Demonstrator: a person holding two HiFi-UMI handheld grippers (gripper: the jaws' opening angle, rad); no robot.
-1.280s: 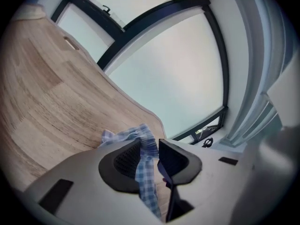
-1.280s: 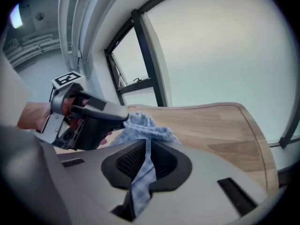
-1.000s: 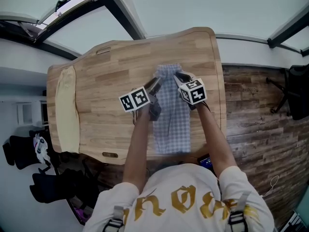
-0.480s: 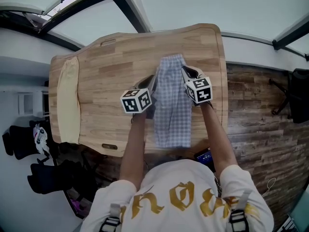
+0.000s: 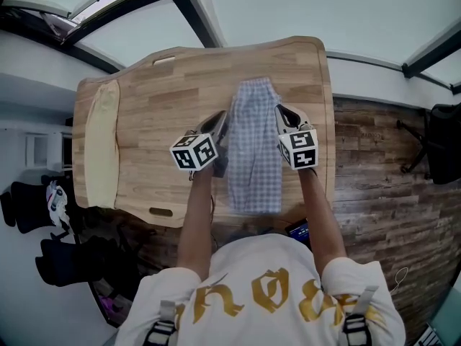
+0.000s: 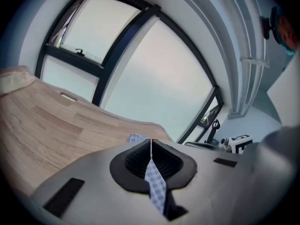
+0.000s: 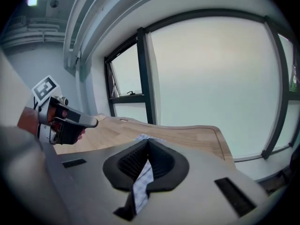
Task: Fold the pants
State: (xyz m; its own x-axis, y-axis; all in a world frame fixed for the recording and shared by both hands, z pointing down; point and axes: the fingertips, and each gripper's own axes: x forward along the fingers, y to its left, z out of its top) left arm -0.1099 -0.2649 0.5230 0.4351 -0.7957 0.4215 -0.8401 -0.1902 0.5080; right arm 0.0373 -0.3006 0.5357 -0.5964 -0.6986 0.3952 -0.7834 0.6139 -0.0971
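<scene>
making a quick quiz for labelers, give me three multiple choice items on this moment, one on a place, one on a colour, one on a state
1. In the head view, where on the table does the cream cloth lie?
A. along its left end
B. in its middle
C. at its right end

2. What colour are the pants?
A. plain black
B. blue and white check
C. red stripes

3. What state are the left gripper and the right gripper in?
A. both open above the pants
B. only the left one shut
C. both shut on the pants

Answers:
1 A: the cloth runs along the left end, apart from the pants.
2 B: the fabric shows a fine blue and white check.
3 C: each gripper view shows checked fabric pinched between jaws that have just closed further.
</scene>
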